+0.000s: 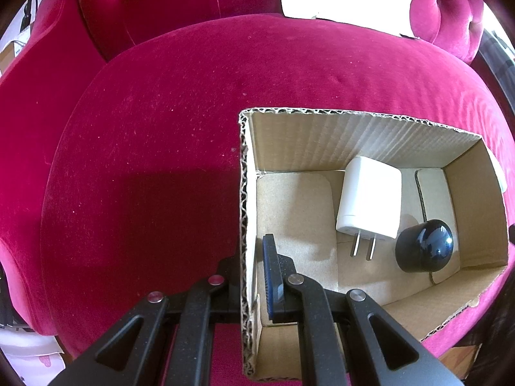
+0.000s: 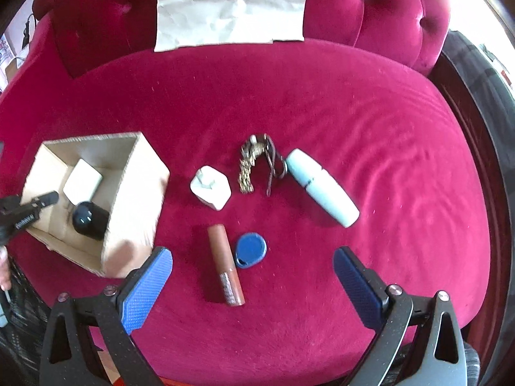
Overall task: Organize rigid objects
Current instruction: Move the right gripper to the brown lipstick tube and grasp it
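Note:
An open cardboard box stands on the red velvet seat. My left gripper is shut on the box's left wall, with one blue pad inside and the other finger outside. In the box lie a white charger and a black round-topped object. My right gripper hangs open above a brown lip-gloss tube and a blue key fob, touching neither. Farther back lie a second white plug, a bunch of keys with a chain and a pale blue bottle.
The box sits at the left of the seat cushion. A pale sheet leans on the tufted backrest. A dark wooden frame bounds the seat on the right. A person's hand shows at the left edge.

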Motion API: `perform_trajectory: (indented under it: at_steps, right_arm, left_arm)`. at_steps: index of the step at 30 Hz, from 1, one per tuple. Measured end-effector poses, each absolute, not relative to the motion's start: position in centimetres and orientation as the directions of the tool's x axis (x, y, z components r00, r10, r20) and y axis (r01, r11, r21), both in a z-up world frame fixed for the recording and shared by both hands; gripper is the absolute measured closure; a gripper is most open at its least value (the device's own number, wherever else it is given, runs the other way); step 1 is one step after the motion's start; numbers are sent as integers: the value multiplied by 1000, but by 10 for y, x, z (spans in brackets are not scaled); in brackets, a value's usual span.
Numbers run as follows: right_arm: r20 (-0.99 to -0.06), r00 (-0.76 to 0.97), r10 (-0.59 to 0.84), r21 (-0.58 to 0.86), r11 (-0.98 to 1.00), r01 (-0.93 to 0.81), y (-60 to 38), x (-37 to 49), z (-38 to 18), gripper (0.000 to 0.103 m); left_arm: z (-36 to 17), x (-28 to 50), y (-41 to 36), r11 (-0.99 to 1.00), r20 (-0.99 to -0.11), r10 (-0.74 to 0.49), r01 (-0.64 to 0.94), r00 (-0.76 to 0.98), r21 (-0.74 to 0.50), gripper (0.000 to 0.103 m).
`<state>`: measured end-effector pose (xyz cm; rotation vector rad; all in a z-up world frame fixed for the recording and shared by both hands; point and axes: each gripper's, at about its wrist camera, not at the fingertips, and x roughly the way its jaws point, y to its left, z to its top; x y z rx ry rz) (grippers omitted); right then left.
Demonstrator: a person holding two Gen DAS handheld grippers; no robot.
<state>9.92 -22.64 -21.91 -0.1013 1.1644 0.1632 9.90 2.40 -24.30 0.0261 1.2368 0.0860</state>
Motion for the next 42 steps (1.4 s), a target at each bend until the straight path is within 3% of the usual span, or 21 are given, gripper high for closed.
perform_trajectory:
  at_steps: [17, 19, 23, 25, 26, 27, 42]
  right_arm:
    - [-941, 327, 91, 32, 983, -182, -226, 93, -254, 1]
    - [-939, 328, 103, 45, 982, -181, -225, 93, -253, 8]
    - [-946, 307, 107, 46, 979, -199, -220, 90, -258, 34]
    - [-948, 299, 106, 45, 978, -203, -218, 89, -260, 58]
    - [-951, 290, 109, 49, 977, -205, -217, 88, -261, 76]
    - [-954, 276, 117, 58, 976, -211, -216, 88, -263, 83]
    - [-943, 297, 148, 83, 972, -220, -222, 89, -241, 86]
  left_arm:
    - [-243, 99, 23, 996, -942, 82, -49, 325, 70, 94]
    - [-242, 98, 23, 996, -942, 82, -49, 325, 70, 94]
    - [-242, 98, 23, 996, -942, 82, -50, 326, 70, 94]
    - [-242, 99, 23, 996, -942, 83, -49, 325, 71, 94]
    - [-242, 98, 23, 996, -942, 85, -49, 325, 72, 94]
    - [-242, 99, 22, 996, -942, 86, -50, 324, 73, 94]
    - [-241, 101, 20, 996, -943, 88, -50, 322, 76, 94]
